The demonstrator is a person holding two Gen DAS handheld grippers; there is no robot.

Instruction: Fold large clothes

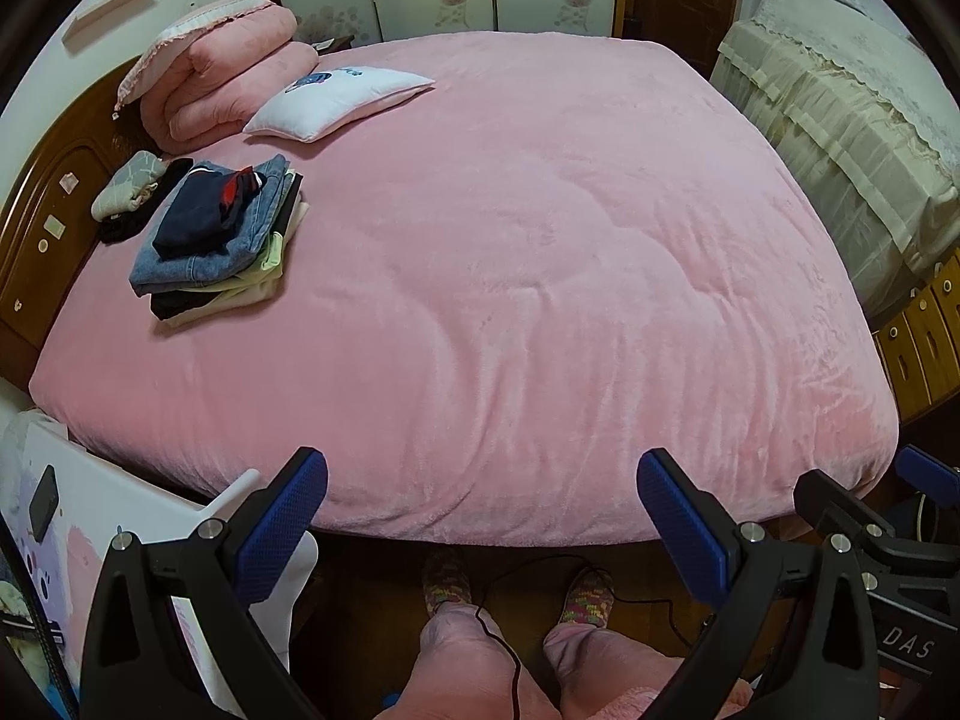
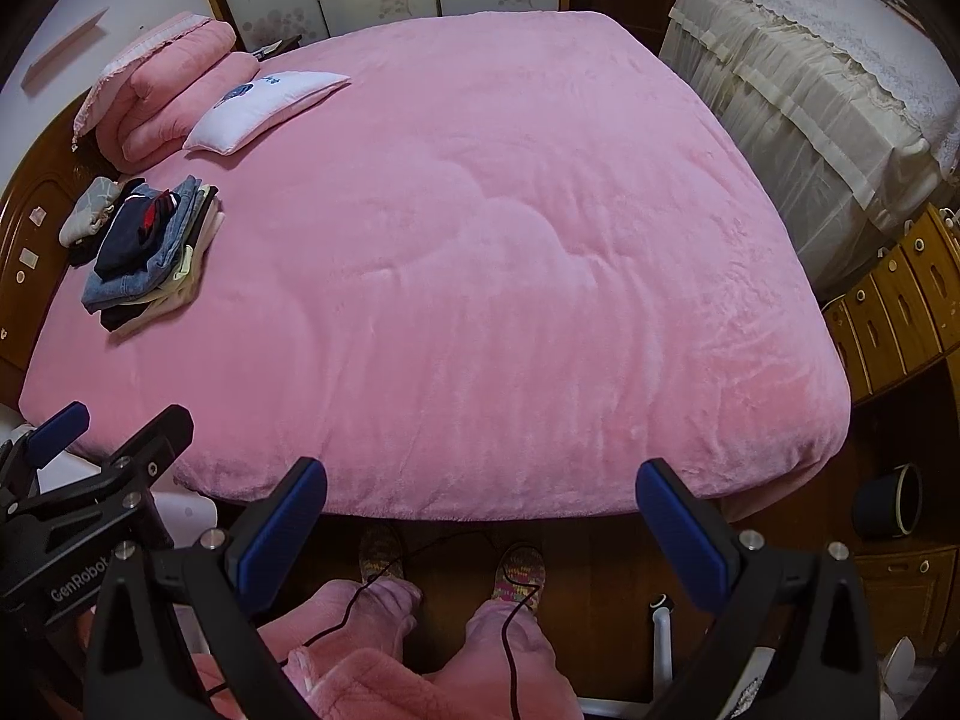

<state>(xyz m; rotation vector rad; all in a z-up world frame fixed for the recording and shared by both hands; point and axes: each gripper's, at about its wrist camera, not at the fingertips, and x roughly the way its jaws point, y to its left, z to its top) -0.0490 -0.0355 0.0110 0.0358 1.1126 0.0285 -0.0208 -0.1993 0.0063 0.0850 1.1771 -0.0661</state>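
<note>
Both sets of tongs hang side by side at the foot of the bed, held above the floor in front of the person's legs. On the left tongs (image 1: 482,516) the blue pads stand wide apart with nothing between them; the right tongs (image 2: 481,519) gape just as wide and are also empty. Below them, pink fleece trousers (image 2: 510,642) and knitted multicoloured slippers (image 1: 585,597) show on the dark wooden floor, and a thin black cable (image 1: 510,654) trails down over one leg.

A pink plush blanket (image 1: 528,252) covers the whole bed, spread fairly flat with soft creases across its middle. The stack of folded clothes (image 1: 219,240) sits well away from both tongs, on the far left part of the bed near the wooden headboard (image 1: 48,210). It has a dark navy piece with a red and white trim on top, denim beneath that, and pale and dark layers at the bottom. Just beside the stack, toward the headboard, lies a small grey patterned bundle (image 1: 129,183) on something black.

Further up, a white cushion (image 1: 336,102) with a blue print rests against a folded pink quilt (image 1: 228,84). On the right of the bed stands furniture draped in a cream lace cover (image 2: 822,72), with wooden drawers (image 2: 888,306) below it.
</note>
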